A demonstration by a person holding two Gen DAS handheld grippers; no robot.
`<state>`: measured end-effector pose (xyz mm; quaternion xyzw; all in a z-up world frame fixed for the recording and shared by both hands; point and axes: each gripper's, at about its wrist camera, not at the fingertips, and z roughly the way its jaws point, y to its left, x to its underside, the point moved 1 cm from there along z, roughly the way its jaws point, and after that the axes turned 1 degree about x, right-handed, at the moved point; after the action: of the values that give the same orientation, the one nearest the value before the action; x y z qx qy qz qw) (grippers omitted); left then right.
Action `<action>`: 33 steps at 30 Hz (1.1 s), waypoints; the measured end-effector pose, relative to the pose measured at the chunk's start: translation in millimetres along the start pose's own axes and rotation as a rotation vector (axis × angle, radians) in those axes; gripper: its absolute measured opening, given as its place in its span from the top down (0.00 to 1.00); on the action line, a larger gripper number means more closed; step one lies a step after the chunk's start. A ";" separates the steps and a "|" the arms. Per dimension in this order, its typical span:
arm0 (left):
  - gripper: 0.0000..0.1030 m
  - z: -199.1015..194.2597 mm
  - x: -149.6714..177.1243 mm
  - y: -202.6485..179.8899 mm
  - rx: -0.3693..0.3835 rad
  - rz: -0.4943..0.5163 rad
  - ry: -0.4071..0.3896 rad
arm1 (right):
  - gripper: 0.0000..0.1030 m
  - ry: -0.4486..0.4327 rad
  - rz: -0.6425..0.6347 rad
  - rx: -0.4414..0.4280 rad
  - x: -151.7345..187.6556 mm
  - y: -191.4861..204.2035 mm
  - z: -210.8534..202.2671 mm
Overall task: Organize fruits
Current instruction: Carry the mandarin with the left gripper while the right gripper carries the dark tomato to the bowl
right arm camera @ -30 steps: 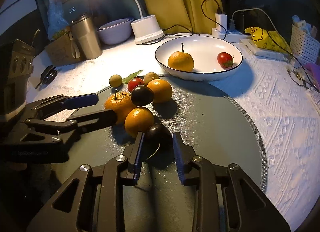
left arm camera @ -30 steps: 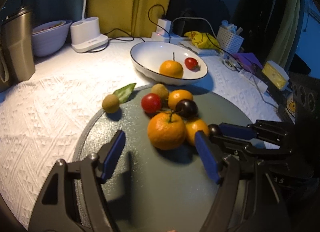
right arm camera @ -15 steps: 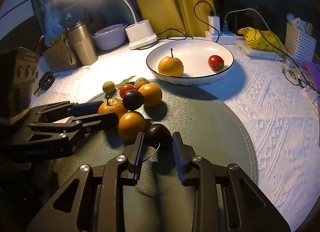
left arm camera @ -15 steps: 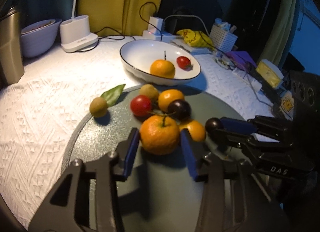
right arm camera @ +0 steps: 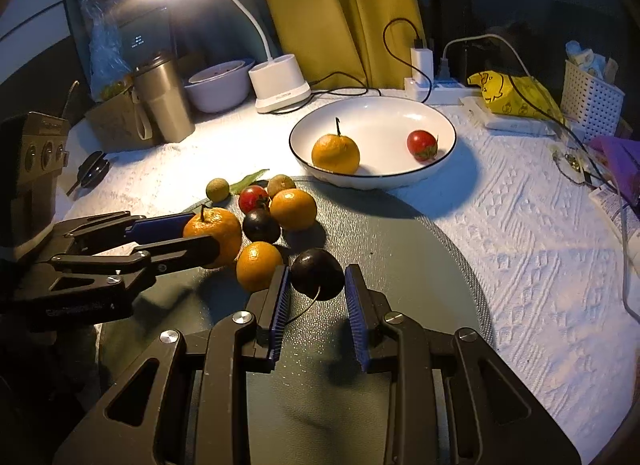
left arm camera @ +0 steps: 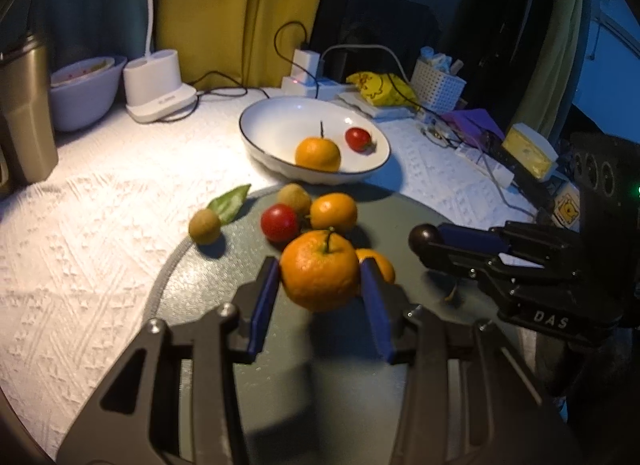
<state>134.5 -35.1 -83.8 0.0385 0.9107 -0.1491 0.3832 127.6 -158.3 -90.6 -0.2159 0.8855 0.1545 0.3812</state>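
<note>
My left gripper (left arm camera: 318, 285) is shut on a stemmed orange (left arm camera: 320, 275) and holds it just above the round grey mat (left arm camera: 320, 393). My right gripper (right arm camera: 316, 285) is shut on a dark cherry (right arm camera: 317, 279) with a thin stem, lifted off the mat (right arm camera: 400, 285). On the mat lie two smaller oranges (right arm camera: 294, 209), a red tomato (right arm camera: 253, 197), another dark cherry (right arm camera: 261, 226) and two brownish longans (right arm camera: 218, 189). The white bowl (right arm camera: 400, 113) behind holds an orange (right arm camera: 335, 153) and a tomato (right arm camera: 421, 144).
A white lamp base (right arm camera: 280, 83), a steel tumbler (right arm camera: 164, 99) and a pale bowl (right arm camera: 218, 85) stand at the back left. A power strip with cables (right arm camera: 424, 81), a yellow bag (right arm camera: 508, 93) and a white basket (right arm camera: 592, 101) line the back right. A green leaf (left arm camera: 230, 203) lies by the mat.
My left gripper moved forward and closed on the stemmed orange, then lifted it. My right gripper kept its hold on the dark cherry and raised it off the mat.
</note>
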 end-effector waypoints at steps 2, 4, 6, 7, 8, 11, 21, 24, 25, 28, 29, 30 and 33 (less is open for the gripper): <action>0.58 -4.7 -2.2 0.1 -0.003 0.002 -0.012 | 0.71 -0.007 -0.004 0.001 -2.3 0.9 -2.1; 0.58 -9.0 -4.2 1.0 -0.006 0.001 -0.022 | 0.71 -0.014 -0.008 0.002 -4.5 2.2 -4.1; 0.58 -12.6 -6.0 1.8 -0.010 0.000 -0.029 | 0.71 -0.021 -0.013 0.002 -6.4 3.2 -6.4; 0.58 -14.6 -6.7 2.0 -0.012 0.000 -0.033 | 0.71 -0.024 -0.016 0.002 -7.6 4.0 -7.6; 0.58 -16.0 -7.5 2.4 -0.014 -0.001 -0.036 | 0.71 -0.026 -0.017 0.002 -8.4 4.9 -8.1; 0.58 -20.2 -11.0 3.3 -0.019 0.000 -0.047 | 0.71 -0.035 -0.021 0.005 -11.7 5.2 -11.1; 0.58 -28.6 -26.8 8.3 -0.034 0.004 -0.079 | 0.71 -0.066 -0.029 0.015 -27.7 2.8 -18.6; 0.58 -28.5 -32.8 8.1 -0.035 0.012 -0.085 | 0.71 -0.073 -0.029 0.016 -32.6 -1.0 -18.9; 0.58 -28.2 -35.4 8.2 -0.035 0.015 -0.088 | 0.71 -0.075 -0.028 0.018 -35.0 -2.5 -18.8; 0.58 -26.1 -42.6 8.6 -0.035 0.022 -0.095 | 0.71 -0.083 -0.027 0.021 -40.2 -6.0 -19.1; 0.58 -24.9 -45.0 8.8 -0.034 0.023 -0.096 | 0.71 -0.086 -0.027 0.021 -42.6 -7.5 -18.6; 0.58 -23.4 -47.3 8.7 -0.034 0.025 -0.096 | 0.71 -0.088 -0.026 0.022 -44.6 -9.0 -18.1; 0.58 -18.8 -52.8 9.7 -0.034 0.029 -0.096 | 0.71 -0.091 -0.027 0.024 -50.8 -13.7 -15.7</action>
<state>160.5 -17.8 -36.3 0.0378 0.8931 -0.1298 0.4291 156.1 -163.5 -44.0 -0.2160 0.8660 0.1487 0.4258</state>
